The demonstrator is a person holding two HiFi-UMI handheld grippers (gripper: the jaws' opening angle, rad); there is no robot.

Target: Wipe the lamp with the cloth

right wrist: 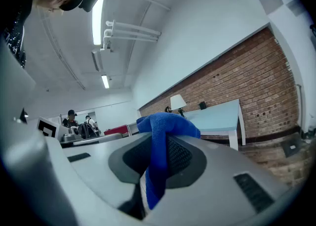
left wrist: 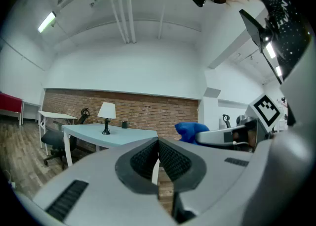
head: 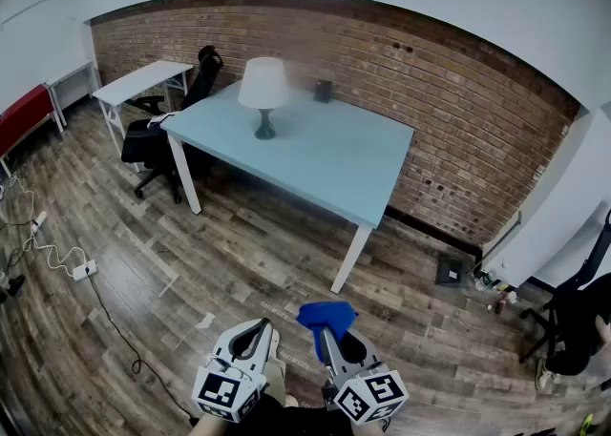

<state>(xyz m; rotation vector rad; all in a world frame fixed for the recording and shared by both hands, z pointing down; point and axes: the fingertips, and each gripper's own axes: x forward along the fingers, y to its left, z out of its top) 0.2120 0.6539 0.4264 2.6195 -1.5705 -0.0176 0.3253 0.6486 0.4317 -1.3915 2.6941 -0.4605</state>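
Note:
A lamp [head: 263, 93] with a white shade and a dark base stands on the light blue table [head: 344, 162] near its far left end, well ahead of both grippers. It shows small in the left gripper view as the lamp [left wrist: 106, 116] and in the right gripper view as the lamp [right wrist: 177, 103]. My right gripper [head: 326, 329] is shut on a blue cloth [head: 326, 315], which bunches above the jaws and hangs between them as the cloth [right wrist: 160, 146]. My left gripper [head: 260, 332] is shut with nothing in it, its jaws meeting in the left gripper view.
A small dark cup [head: 324, 91] stands on the table behind the lamp. A black office chair [head: 162, 134] and a white desk [head: 141, 81] are to the table's left. Cables and a power strip [head: 84, 270] lie on the wood floor. A brick wall [head: 449, 110] runs behind.

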